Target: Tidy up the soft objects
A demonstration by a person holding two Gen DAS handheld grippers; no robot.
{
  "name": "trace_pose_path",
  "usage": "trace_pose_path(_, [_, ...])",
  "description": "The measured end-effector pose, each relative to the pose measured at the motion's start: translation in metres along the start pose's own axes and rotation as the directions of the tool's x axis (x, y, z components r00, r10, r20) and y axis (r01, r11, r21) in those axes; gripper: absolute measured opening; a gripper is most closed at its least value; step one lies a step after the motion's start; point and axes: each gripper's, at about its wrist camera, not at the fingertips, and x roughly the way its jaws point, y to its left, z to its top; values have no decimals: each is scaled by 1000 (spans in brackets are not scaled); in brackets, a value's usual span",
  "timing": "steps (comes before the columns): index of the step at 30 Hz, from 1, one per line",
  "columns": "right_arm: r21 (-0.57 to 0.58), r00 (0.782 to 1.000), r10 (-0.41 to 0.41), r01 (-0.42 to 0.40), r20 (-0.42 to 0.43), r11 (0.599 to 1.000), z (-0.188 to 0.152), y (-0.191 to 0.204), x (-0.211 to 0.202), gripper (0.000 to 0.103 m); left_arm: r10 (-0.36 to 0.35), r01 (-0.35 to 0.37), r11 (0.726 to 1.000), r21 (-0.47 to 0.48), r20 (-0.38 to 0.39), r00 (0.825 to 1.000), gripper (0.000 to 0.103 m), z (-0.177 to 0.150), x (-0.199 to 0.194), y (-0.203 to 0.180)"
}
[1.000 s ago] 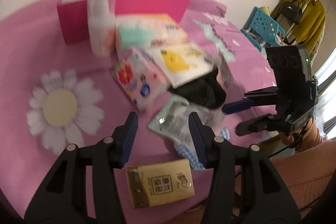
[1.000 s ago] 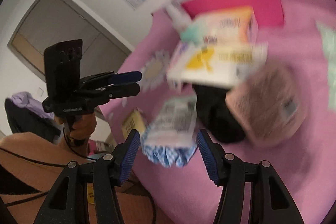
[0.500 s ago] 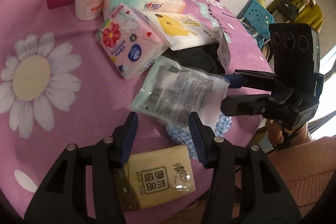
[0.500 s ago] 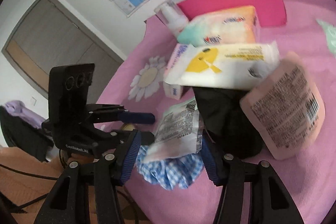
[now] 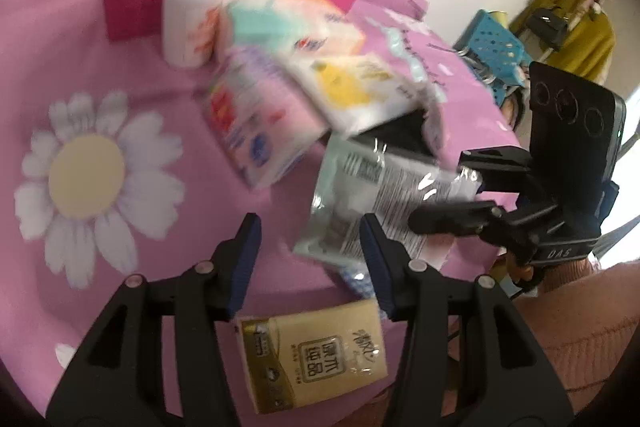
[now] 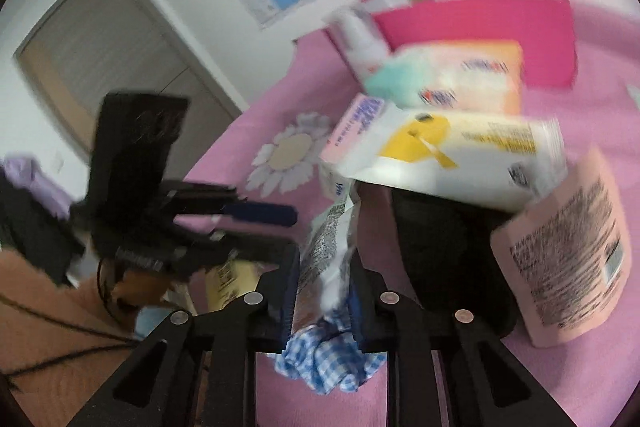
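My right gripper (image 6: pixel 323 291) had just been closing and was pinched on the crinkly packet (image 6: pixel 326 247), which stood on edge at the near rim of the pink table (image 6: pixel 440 387), above the checked cloth (image 6: pixel 328 363). My left gripper (image 5: pixel 308 259) had just been opening and hung empty beside it. The film looked slick, so I judged it could slip out on lifting, or the cloth could snag and drag along toward the box (image 6: pixel 480 27).

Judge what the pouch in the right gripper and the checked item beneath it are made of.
Silver pouch: thin glossy plastic film, by its crinkles and glare; the right gripper, whose jaws have just been closing, pinches it. Blue checked item: probably woven fabric, matte and softly bunched.
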Motion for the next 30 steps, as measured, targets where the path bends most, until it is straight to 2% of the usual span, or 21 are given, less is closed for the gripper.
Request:
trace_pose_path(2, [-62, 1000, -4, 5, 9, 998, 1, 10, -6, 17, -63, 63, 998, 32, 14, 998, 65, 3, -1, -2])
trace_pose_path(6, [-106, 1000, -1, 3, 19, 994, 3, 14, -10, 15, -92, 92, 993, 70, -3, 996, 65, 6, 5, -2])
trace_pose_path(11, [-75, 999, 16, -13, 34, 997, 3, 3, -17, 15, -148, 148, 986, 75, -15, 989, 65, 13, 9, 3])
trace_pose_path(14, [-57, 997, 52, -49, 55, 997, 3, -7, -29, 12, -180, 181, 979, 94, -22, 983, 65, 16, 7, -2])
trace_pose_path(18, [-19, 991, 102, -101, 88, 995, 10, -16, -39, 11, -190, 192, 970, 146, -26, 981, 66, 19, 5, -12])
trace_pose_path(21, [5, 988, 121, -122, 99, 993, 16, -22, -40, 11, -203, 205, 970, 134, -28, 979, 65, 21, 6, -11])
trace_pose_path(25, [16, 983, 141, -144, 113, 989, 20, -25, -42, 11, -226, 223, 965, 138, 9, 974, 65, 27, -2, -17])
trace_pose_path(27, [16, 981, 146, -149, 125, 989, 22, -26, -48, 11, -237, 230, 961, 153, 34, 971, 56, 33, -8, -21])
trace_pose_path(30, [15, 979, 140, -144, 147, 990, 30, -28, -58, 11, -193, 178, 968, 176, 70, 979, 48, 49, -15, -30])
